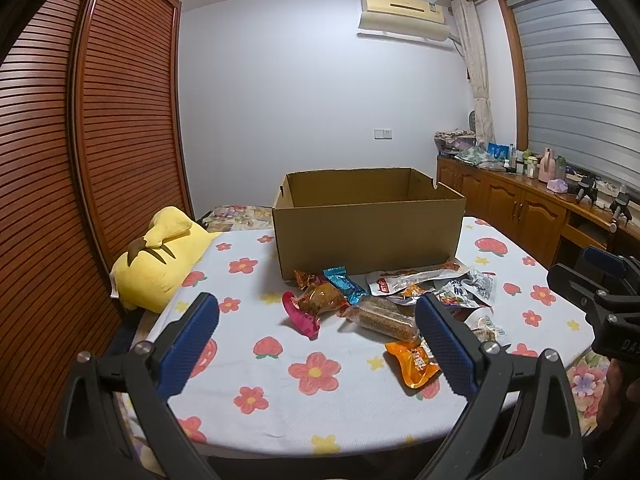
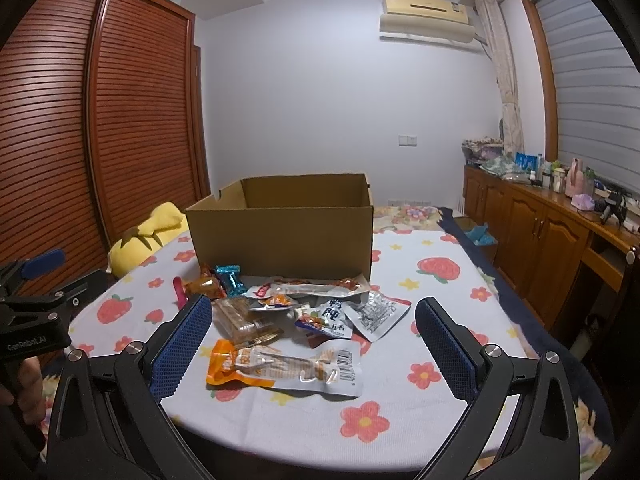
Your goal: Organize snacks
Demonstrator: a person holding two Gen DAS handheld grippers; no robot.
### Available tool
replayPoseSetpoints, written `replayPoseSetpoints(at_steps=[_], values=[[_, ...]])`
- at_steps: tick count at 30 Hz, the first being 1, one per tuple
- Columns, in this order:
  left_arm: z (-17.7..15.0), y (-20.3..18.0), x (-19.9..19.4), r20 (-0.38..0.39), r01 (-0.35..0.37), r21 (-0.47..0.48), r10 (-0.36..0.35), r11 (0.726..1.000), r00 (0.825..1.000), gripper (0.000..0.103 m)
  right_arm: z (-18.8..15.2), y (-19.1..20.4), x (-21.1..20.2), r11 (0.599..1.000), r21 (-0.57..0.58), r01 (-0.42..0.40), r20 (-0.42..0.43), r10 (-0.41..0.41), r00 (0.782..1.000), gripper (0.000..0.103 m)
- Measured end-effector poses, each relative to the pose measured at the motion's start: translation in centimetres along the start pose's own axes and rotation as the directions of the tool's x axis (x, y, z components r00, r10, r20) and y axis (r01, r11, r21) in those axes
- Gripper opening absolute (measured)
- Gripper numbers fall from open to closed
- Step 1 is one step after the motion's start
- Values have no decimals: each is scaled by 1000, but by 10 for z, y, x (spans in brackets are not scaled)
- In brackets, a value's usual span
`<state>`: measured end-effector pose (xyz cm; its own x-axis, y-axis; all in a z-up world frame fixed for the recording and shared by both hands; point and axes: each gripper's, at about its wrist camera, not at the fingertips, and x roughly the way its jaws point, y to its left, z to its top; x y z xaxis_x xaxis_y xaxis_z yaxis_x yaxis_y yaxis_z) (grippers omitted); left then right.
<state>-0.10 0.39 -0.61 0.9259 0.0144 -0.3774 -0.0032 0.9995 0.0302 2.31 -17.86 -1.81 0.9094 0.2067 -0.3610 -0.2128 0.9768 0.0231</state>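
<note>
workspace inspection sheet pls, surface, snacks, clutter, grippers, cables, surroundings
surface: flowered sheet covering the bed.
job's things: snack packets piled loose before the open cardboard box; box interior mostly hidden.
clutter: yellow plush toy at the left edge.
grippers: left gripper and right gripper both open, holding nothing.
cables: nothing seen.
surroundings: wardrobe, air conditioner, cabinet crowded with bottles.
</note>
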Motion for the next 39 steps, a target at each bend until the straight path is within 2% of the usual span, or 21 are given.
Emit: replayPoseSetpoints(at_steps=[39], values=[[8,-1,-8,4,9,14,-9,1000,1000,99,7,6,-5,1000,-4,-4,6,4,1000,103]])
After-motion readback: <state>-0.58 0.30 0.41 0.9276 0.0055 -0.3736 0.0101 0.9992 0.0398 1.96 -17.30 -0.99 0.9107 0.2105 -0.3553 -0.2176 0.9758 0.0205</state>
